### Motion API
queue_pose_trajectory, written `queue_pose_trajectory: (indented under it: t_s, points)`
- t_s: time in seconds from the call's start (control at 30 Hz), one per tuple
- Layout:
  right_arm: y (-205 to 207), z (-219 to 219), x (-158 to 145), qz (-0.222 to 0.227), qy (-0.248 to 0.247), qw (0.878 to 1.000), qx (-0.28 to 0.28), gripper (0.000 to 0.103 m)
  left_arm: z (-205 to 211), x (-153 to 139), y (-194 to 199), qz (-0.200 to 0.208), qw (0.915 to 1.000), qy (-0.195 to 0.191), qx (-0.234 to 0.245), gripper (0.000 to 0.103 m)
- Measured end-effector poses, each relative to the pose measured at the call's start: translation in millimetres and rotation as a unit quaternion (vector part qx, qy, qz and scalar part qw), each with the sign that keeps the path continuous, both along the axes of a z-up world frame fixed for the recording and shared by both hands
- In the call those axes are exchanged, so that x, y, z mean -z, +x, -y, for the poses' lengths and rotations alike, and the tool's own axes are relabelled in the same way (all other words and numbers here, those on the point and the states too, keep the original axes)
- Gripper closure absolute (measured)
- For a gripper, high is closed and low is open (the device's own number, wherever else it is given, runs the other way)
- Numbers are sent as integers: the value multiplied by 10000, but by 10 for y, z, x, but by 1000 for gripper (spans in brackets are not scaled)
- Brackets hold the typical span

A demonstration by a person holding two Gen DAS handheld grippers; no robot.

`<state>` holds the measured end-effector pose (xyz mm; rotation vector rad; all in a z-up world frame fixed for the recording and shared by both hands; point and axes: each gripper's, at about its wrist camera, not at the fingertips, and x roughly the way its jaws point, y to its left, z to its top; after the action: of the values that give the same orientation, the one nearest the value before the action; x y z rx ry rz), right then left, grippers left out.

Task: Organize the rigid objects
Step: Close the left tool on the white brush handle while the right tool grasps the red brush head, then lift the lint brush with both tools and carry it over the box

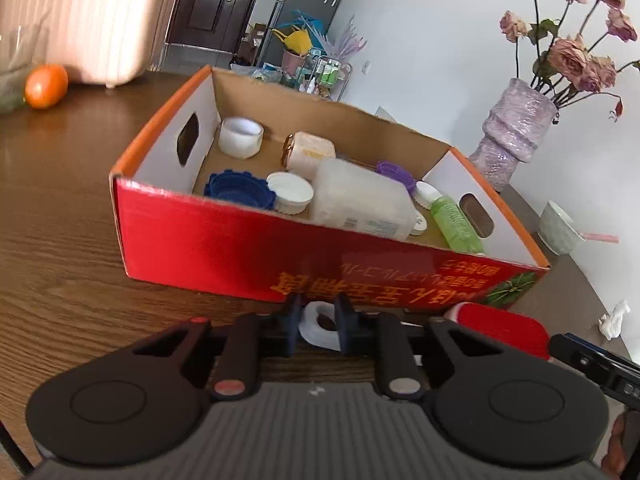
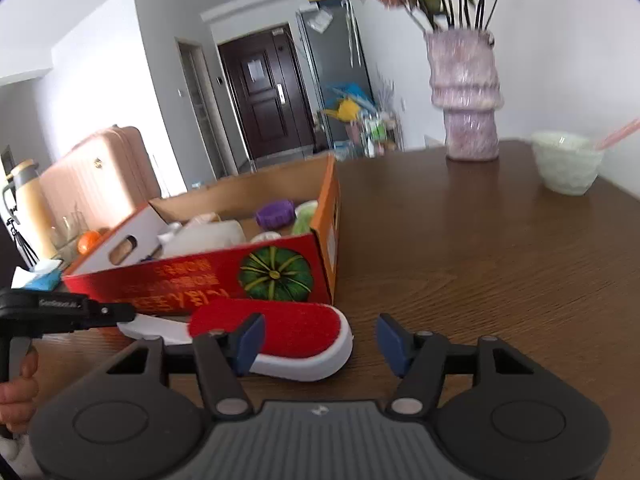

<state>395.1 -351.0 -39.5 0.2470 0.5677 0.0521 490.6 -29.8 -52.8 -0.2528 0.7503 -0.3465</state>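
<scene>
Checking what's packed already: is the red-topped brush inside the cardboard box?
No, the red-topped brush lies on the table in front of the cardboard box.

Both wrist cameras sit low, close to the red box (image 1: pixel 256 248), facing its long printed side. The left view looks down into it. The right view stands off its pumpkin corner, facing the door (image 2: pixel 264 92). Both share box, vase (image 1: pixel 512 128) and table (image 1: pixel 60 216).

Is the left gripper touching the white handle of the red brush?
Touching. In the left wrist view the left gripper has both fingers closed against the white handle of the red brush, with no gap showing.
</scene>
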Motion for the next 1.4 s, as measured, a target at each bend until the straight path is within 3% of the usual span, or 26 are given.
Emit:
queue_pose_trajectory:
  t_s: [0.33,0.87,1.0,1.17,1.4]
  points:
    - [227,223,248,69,1087,9941,-11,50,-51,45,-42,36,9996,-18,280,84]
    - [232,286,297,-21,1354,9905,-230,50,-90,59,-108,-21,9995,-253,176,87]
    - [174,247,279,-22,1288,9909,-391,50,-8,3,-400,91,9997,128,-169,87]
    - [-237,176,193,20,1223,9913,-482,50,-156,-20,-954,67,9989,-214,-411,87]
    - [-1038,54,4,54,985,9919,-804,50,-309,-104,-1832,6,9984,-307,-465,87]
